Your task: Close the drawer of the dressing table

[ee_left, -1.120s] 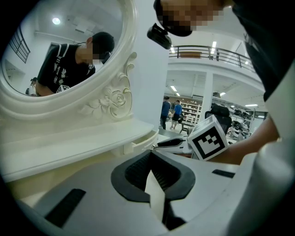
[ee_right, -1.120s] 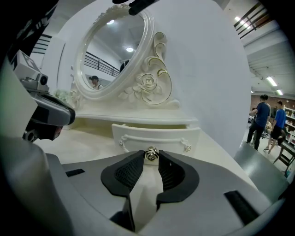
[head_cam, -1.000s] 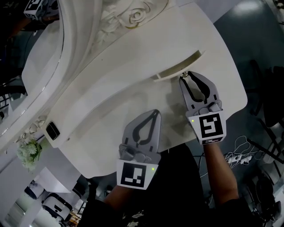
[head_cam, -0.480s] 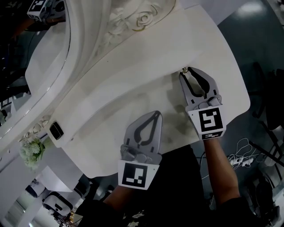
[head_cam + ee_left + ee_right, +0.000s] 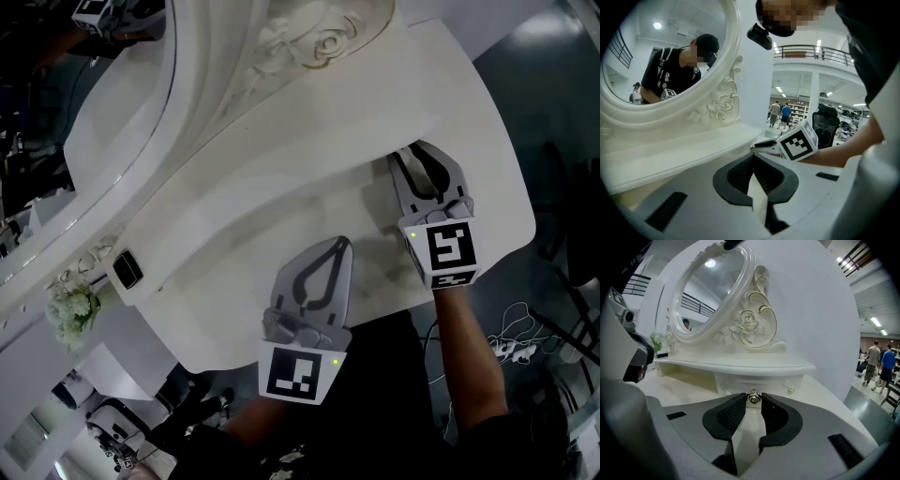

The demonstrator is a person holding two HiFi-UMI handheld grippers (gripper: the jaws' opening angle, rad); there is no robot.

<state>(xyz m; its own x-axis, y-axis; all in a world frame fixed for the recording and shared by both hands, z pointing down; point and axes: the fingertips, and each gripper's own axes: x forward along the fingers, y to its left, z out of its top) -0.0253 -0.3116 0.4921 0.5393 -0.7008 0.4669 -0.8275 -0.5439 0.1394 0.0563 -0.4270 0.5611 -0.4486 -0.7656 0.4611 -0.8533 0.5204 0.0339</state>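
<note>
- Filling most of the head view, the white table (image 5: 281, 197) runs from its rounded right corner to its left end. A person stands at its front edge with a gripper in each hand.
- Mirror (image 5: 710, 284): oval, in a carved white frame with a gilt-edged rose (image 5: 749, 319). It stands along the table's back edge.
- Shelf (image 5: 740, 364): a raised ledge at the foot of the mirror, running across the back of the table.
- Drawer (image 5: 776, 380): set under the shelf, toward the table's right end. It is pushed fully in, and only its front shows.
- Left gripper (image 5: 343, 242): over the table's front edge near the middle. Its jaws are together with nothing between them, and it is well apart from the drawer.
- Right gripper (image 5: 412, 152): over the right part of the table, pointing at the drawer front. Its jaws are partly apart and clamped on the knob.
- Flowers (image 5: 70, 309): a pale bunch at the table's left end.
- Knob (image 5: 753, 398): small and metallic, in the middle of the drawer front. It is pinched between the right gripper's tips.
</note>
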